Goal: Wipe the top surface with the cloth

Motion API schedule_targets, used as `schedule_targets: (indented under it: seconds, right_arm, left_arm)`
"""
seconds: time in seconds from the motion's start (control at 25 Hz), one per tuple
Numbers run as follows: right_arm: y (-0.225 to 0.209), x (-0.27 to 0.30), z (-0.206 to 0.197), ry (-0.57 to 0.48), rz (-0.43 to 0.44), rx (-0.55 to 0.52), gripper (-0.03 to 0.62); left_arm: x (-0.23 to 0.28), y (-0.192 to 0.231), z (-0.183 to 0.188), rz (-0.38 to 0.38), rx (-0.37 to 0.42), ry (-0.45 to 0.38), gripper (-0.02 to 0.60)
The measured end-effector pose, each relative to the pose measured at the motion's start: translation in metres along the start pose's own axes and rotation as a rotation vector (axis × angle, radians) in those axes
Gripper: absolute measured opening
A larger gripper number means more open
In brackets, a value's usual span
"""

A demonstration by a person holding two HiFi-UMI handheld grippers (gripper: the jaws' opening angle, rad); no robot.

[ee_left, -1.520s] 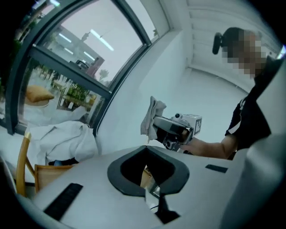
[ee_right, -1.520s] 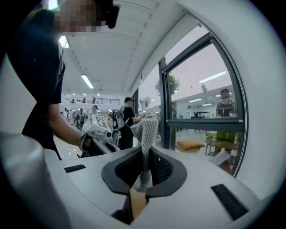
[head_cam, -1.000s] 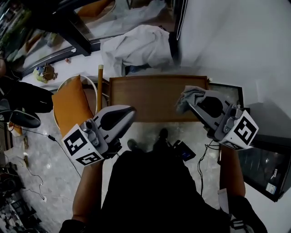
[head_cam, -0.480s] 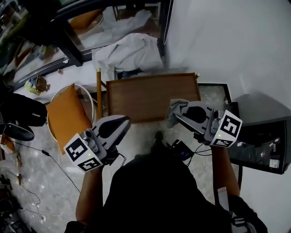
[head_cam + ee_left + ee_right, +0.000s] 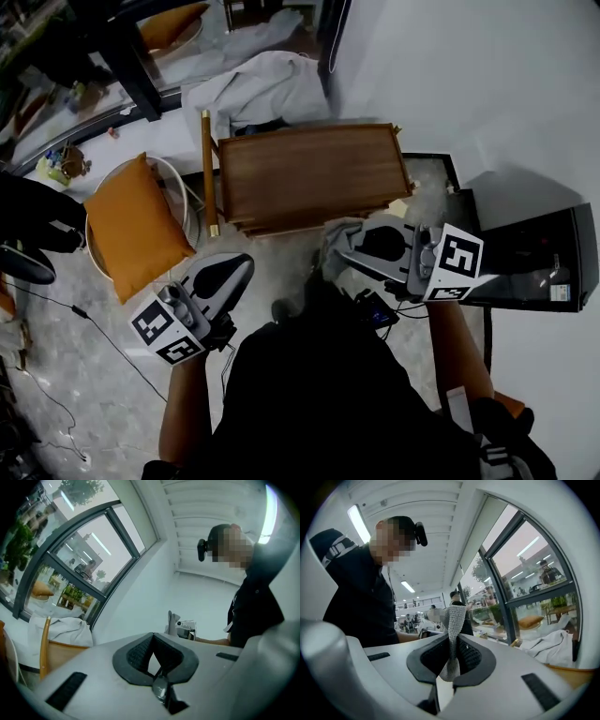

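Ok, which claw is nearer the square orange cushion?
Left. The left claw is beside the square orange cushion; the right claw, gripping the grey cloth, is across by the brown wooden table.

We hold both grippers out low before us. Our left gripper [image 5: 239,263] has its jaws pressed together, and our right gripper [image 5: 343,251] clamps the cloth [image 5: 453,634].
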State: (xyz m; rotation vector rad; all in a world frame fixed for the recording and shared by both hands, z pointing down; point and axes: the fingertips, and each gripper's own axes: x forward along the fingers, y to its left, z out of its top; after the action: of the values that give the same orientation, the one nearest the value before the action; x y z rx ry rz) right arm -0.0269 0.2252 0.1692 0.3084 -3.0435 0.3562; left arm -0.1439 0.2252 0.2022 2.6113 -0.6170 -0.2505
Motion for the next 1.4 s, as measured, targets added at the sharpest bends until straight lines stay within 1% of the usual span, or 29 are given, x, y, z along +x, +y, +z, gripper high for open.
schedule_targets:
  seconds: [0.08, 0.16, 0.24, 0.32, 0.36, 0.44, 0.48, 0.52, 0.56, 0.6, 0.68, 0.76, 0.84, 0.88, 0.92, 1.0, 1.04, 1.08, 1.12, 1.2, 1.32, 1.4]
  right_arm:
    - [0.019, 0.006, -0.015, 0.057, 0.037, 0.022, 0.034]
    - [0.036, 0.010, -0.026, 0.107, 0.066, 0.018, 0.034]
    - [0.048, 0.007, -0.029, 0.106, 0.075, -0.001, 0.034]
    - [0.055, 0.002, -0.027, 0.072, 0.095, 0.022, 0.034]
    - [0.061, 0.000, -0.026, 0.058, 0.134, 0.052, 0.034]
    - [0.080, -0.001, -0.028, 0.059, 0.249, 0.090, 0.034]
    - [0.087, -0.001, -0.030, 0.066, 0.285, 0.080, 0.034]
    - [0.088, 0.000, -0.029, 0.069, 0.286, 0.057, 0.034]
    - [0.083, -0.001, -0.027, 0.062, 0.249, 0.032, 0.034]
    - [0.073, -0.002, -0.024, 0.047, 0.189, 0.015, 0.034]
    - [0.053, -0.012, -0.020, 0.006, 0.068, 0.020, 0.034]
    - [0.042, -0.027, -0.024, -0.024, 0.011, 0.044, 0.034]
    - [0.038, -0.043, -0.033, -0.018, -0.025, 0.042, 0.034]
    - [0.037, -0.049, -0.041, 0.010, -0.035, 0.034, 0.034]
    - [0.040, -0.052, -0.052, 0.060, -0.025, 0.033, 0.034]
    - [0.057, -0.048, -0.077, 0.207, 0.066, 0.037, 0.034]
    - [0.067, -0.043, -0.085, 0.267, 0.109, 0.019, 0.034]
    - [0.071, -0.038, -0.089, 0.296, 0.126, -0.017, 0.034]
    - [0.070, -0.035, -0.087, 0.293, 0.113, -0.060, 0.034]
    - [0.059, -0.034, -0.075, 0.220, 0.042, -0.110, 0.034]
    - [0.046, -0.048, -0.054, 0.073, -0.072, -0.069, 0.034]
    - [0.037, -0.062, -0.045, 0.023, -0.116, -0.045, 0.034]
  left_arm:
    - [-0.003, -0.007, -0.006, -0.017, 0.020, 0.006, 0.011]
    - [-0.002, -0.013, -0.011, -0.036, 0.034, 0.012, 0.011]
    - [0.003, -0.019, -0.017, -0.056, 0.041, 0.027, 0.011]
    - [0.011, -0.027, -0.027, -0.077, 0.046, 0.056, 0.011]
    - [0.014, -0.030, -0.032, -0.085, 0.053, 0.070, 0.011]
    - [0.019, -0.039, -0.038, -0.094, 0.072, 0.099, 0.011]
    - [0.021, -0.043, -0.041, -0.098, 0.078, 0.113, 0.011]
    - [0.024, -0.047, -0.043, -0.103, 0.079, 0.124, 0.011]
    - [0.026, -0.051, -0.044, -0.110, 0.075, 0.131, 0.012]
    - [0.029, -0.054, -0.046, -0.117, 0.065, 0.134, 0.012]
    - [0.035, -0.060, -0.050, -0.127, 0.047, 0.130, 0.012]
    - [0.044, -0.066, -0.055, -0.135, 0.048, 0.133, 0.012]
    - [0.052, -0.076, -0.057, -0.154, 0.059, 0.142, 0.012]
    - [0.056, -0.083, -0.056, -0.168, 0.060, 0.147, 0.012]
    - [0.058, -0.090, -0.056, -0.185, 0.059, 0.152, 0.012]
    - [0.061, -0.100, -0.059, -0.209, 0.052, 0.168, 0.012]
    - [0.061, -0.103, -0.061, -0.215, 0.049, 0.182, 0.012]
    - [0.063, -0.104, -0.064, -0.219, 0.047, 0.197, 0.012]
    - [0.066, -0.105, -0.067, -0.224, 0.046, 0.211, 0.012]
    - [0.070, -0.108, -0.073, -0.236, 0.043, 0.224, 0.012]
    - [0.075, -0.113, -0.076, -0.231, 0.006, 0.208, 0.012]
    - [0.079, -0.112, -0.075, -0.218, -0.046, 0.201, 0.012]
